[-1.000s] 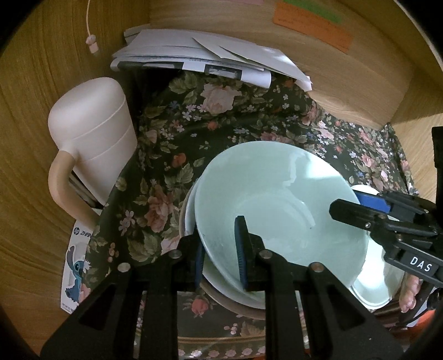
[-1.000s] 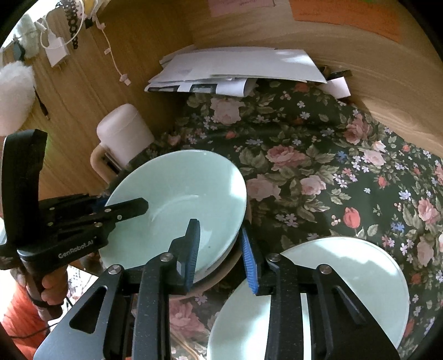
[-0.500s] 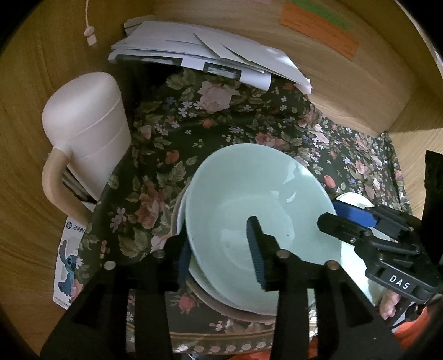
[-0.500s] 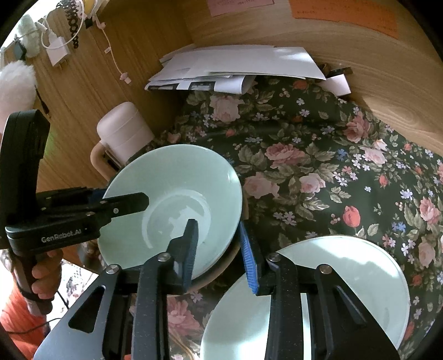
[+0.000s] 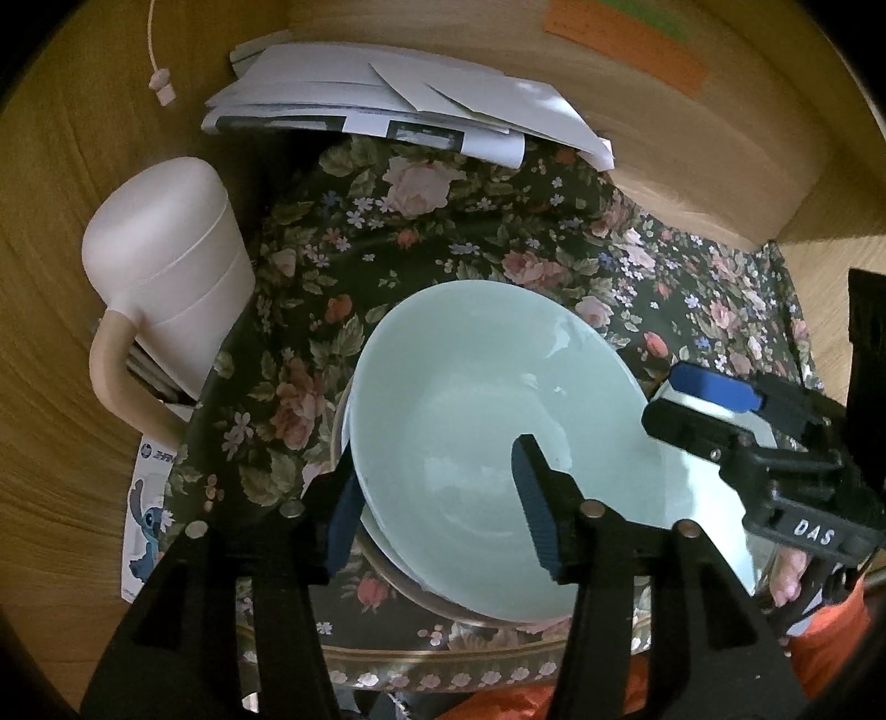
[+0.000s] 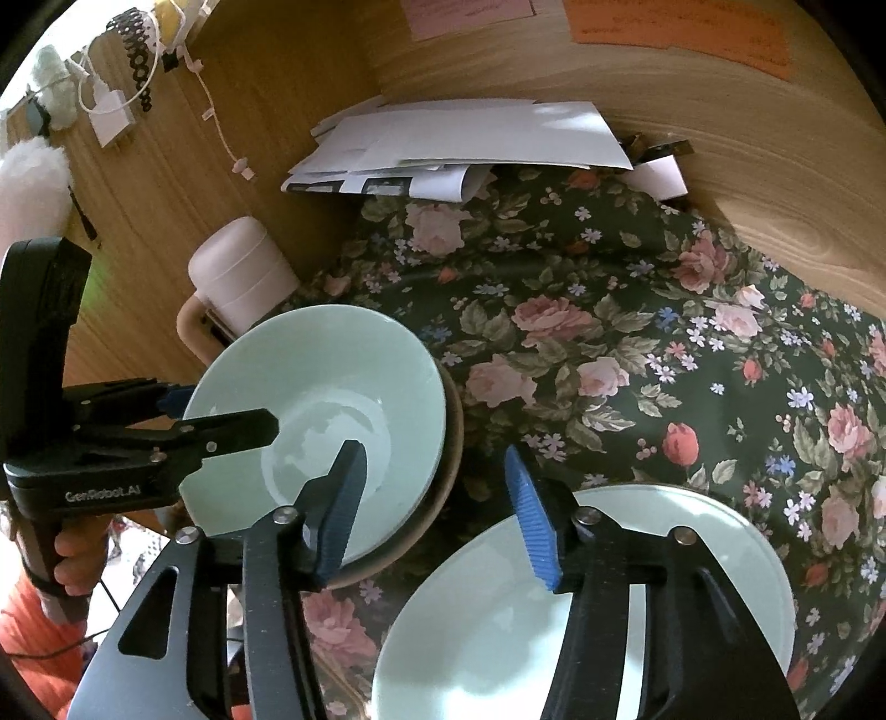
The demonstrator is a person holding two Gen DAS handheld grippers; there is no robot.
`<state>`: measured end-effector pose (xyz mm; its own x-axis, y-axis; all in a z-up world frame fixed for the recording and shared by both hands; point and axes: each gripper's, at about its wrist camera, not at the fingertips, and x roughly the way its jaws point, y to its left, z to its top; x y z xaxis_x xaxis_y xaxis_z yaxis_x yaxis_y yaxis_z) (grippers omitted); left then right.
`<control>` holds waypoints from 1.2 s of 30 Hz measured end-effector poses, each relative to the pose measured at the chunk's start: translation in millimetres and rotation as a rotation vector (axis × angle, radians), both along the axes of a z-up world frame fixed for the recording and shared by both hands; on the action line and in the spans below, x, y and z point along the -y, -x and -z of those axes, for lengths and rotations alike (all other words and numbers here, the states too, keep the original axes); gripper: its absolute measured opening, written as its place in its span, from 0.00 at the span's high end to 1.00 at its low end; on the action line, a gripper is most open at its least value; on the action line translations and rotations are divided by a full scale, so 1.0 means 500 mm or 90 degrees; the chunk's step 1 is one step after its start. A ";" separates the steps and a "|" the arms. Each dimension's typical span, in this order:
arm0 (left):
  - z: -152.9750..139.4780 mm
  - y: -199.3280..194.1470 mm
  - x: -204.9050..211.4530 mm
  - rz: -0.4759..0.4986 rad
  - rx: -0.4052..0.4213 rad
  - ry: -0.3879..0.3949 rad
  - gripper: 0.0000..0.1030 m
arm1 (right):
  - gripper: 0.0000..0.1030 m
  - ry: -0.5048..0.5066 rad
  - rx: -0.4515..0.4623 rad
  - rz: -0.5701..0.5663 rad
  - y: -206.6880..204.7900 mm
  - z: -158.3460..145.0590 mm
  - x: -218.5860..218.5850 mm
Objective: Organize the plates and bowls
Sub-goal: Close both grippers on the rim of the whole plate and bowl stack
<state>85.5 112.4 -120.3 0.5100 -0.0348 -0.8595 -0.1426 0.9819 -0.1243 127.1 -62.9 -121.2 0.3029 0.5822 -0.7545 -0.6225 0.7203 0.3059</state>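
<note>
The top bowl (image 5: 487, 443) is hiding most of the dishes stacked beneath it; only slivers of their rims (image 5: 354, 443) are showing. The second pale dish (image 6: 581, 598) is running off the lower edge, perhaps a plate. The right tongs (image 5: 714, 407) are covering its near side in the left view.

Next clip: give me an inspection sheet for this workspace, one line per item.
Surface: dark floral tablecloth over a wooden desk.
Job's things: pale green bowl stacked on other dishes; second pale green dish beside the stack.
Clutter: stack of papers, pink lidded jug, cartoon sticker sheet.
Grippers: left hand-held gripper straddles the bowl rim, jaws just opened, pads off it; right hand-held gripper likewise just opened, nothing gripped.
Cables: white charger cable hanging on the wall.
Surroundings: wooden walls with orange note and pink note.
</note>
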 end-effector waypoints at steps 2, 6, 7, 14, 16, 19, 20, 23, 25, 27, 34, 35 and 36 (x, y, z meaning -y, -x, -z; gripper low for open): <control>-0.002 0.001 -0.003 0.006 -0.005 0.003 0.49 | 0.51 0.000 -0.002 -0.001 -0.004 0.000 0.002; -0.010 0.008 -0.011 -0.005 0.002 -0.017 0.41 | 0.51 -0.002 -0.005 0.000 -0.009 0.000 0.002; -0.013 0.012 -0.012 -0.011 0.008 -0.028 0.36 | 0.51 -0.002 -0.006 -0.001 -0.011 0.001 0.003; 0.023 0.028 -0.056 -0.041 -0.013 -0.022 0.35 | 0.49 0.003 -0.023 -0.014 -0.025 0.013 -0.005; 0.039 0.032 -0.069 -0.048 -0.017 0.003 0.32 | 0.49 0.007 -0.030 -0.020 -0.028 0.020 -0.011; 0.049 0.034 -0.078 -0.050 -0.012 0.029 0.31 | 0.48 0.018 -0.044 -0.029 -0.035 0.033 -0.023; 0.051 0.033 -0.077 -0.046 -0.010 0.035 0.31 | 0.48 0.021 -0.049 -0.031 -0.036 0.037 -0.027; 0.062 0.028 -0.075 -0.033 -0.011 0.055 0.31 | 0.48 0.027 -0.079 -0.043 -0.042 0.057 -0.040; 0.074 0.024 -0.071 -0.023 -0.017 0.068 0.31 | 0.48 0.035 -0.096 -0.048 -0.043 0.072 -0.048; 0.087 0.016 -0.069 -0.016 -0.025 0.082 0.31 | 0.48 0.037 -0.109 -0.054 -0.042 0.082 -0.057; 0.101 0.009 -0.062 0.009 -0.023 0.128 0.42 | 0.48 0.060 -0.107 -0.071 -0.039 0.095 -0.083; 0.102 0.008 -0.059 0.013 -0.021 0.132 0.45 | 0.49 0.059 -0.108 -0.073 -0.040 0.095 -0.084; 0.102 0.006 -0.056 0.016 -0.018 0.135 0.47 | 0.52 0.059 -0.110 -0.075 -0.041 0.096 -0.086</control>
